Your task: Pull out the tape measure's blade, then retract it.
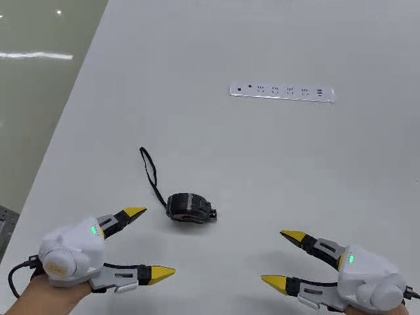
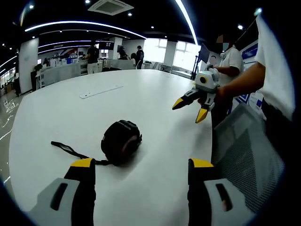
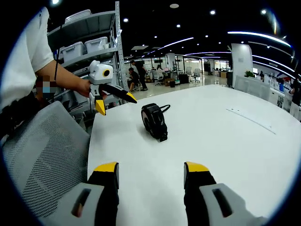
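A black tape measure (image 1: 189, 207) lies on the white table (image 1: 262, 157), its black wrist strap (image 1: 151, 172) trailing up and to the left. No blade is out. My left gripper (image 1: 146, 241) hovers open just left of it, with nothing between its yellow tips. My right gripper (image 1: 283, 258) is open too, lower right of the tape measure and well apart from it. In the left gripper view the tape measure (image 2: 121, 140) sits ahead of the open jaws, and the right gripper (image 2: 190, 107) is beyond it. The right gripper view has the tape measure (image 3: 154, 120) ahead, with the left gripper (image 3: 114, 103) past it.
A white power strip (image 1: 281, 91) lies flat farther back on the table. The table's left edge (image 1: 59, 131) drops to a green floor. A mesh chair back (image 3: 37, 155) stands at the near side. People and shelves (image 3: 89, 52) are in the office behind.
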A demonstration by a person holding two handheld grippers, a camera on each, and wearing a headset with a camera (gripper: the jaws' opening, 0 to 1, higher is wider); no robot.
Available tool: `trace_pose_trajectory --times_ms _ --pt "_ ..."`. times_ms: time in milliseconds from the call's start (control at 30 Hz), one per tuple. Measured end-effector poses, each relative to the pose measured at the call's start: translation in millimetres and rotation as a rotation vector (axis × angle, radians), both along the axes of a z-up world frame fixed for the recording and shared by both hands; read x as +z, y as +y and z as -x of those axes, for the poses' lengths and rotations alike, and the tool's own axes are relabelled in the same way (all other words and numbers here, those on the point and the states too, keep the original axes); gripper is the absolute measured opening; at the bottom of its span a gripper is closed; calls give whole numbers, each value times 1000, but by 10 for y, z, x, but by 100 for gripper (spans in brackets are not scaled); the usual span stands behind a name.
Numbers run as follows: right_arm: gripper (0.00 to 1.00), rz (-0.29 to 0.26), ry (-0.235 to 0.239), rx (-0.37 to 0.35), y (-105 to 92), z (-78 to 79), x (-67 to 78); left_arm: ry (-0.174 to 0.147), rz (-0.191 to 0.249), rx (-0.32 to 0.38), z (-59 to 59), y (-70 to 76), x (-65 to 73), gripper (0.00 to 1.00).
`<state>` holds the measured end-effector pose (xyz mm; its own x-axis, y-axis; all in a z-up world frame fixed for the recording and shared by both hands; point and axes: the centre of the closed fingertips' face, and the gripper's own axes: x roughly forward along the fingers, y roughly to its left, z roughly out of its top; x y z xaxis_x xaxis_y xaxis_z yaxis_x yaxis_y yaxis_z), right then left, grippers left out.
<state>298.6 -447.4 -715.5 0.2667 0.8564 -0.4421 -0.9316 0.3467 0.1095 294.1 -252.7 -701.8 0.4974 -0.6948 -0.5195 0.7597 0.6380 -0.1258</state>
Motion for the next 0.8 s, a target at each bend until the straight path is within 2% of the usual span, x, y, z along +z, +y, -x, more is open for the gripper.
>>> trace_pose_trajectory --times_ms 300,800 --pt "55 -4 -4 22 58 -88 -35 -1 -17 -37 -111 -38 -35 78" --pt "53 -8 6 57 162 -192 -91 -1 -74 -100 -261 -45 -143 74"
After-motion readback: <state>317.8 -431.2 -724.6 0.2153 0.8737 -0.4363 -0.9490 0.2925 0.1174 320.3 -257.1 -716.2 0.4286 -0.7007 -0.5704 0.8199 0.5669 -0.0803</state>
